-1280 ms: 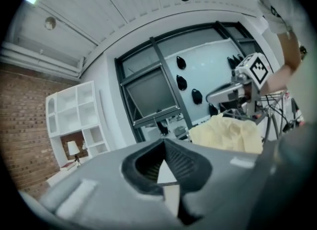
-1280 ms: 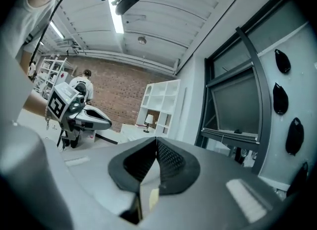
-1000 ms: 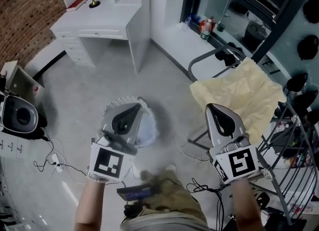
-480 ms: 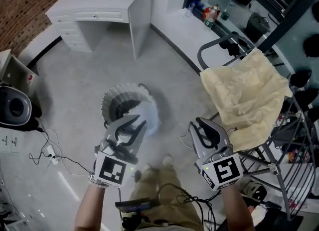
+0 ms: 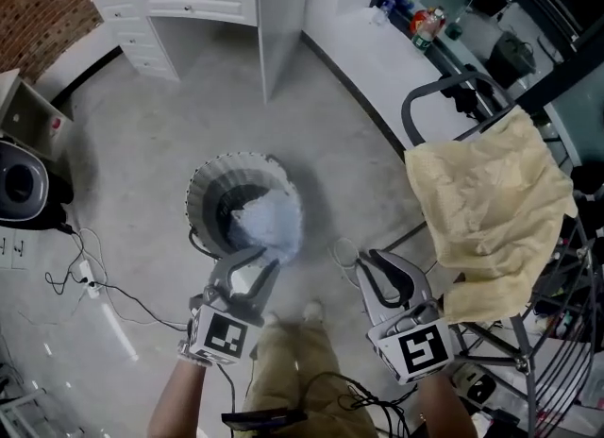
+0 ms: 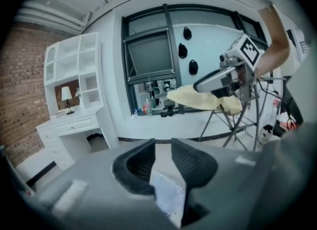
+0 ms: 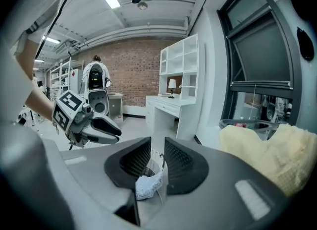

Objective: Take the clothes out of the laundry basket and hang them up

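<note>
Left gripper [image 5: 251, 259]: jaws part-open, just been opening, nothing pinched.
Right gripper [image 5: 366, 262]: same story, narrow gap, empty.
Laundry basket [image 5: 201, 193]: right ahead of the left tips.
Blue garment [image 5: 269, 223]: heaped inside it, just off those tips.
Yellow cloth [image 5: 491, 202]: draped beyond the right gripper.

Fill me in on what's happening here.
A person holds a tool in each hand near a white laundry basket on the floor. The left tool and right tool are both empty. Their jaws have just been opening, and both point toward the pale blue garment in the basket. Neither touches it yet. A yellow cloth already hangs on the rack.
</note>
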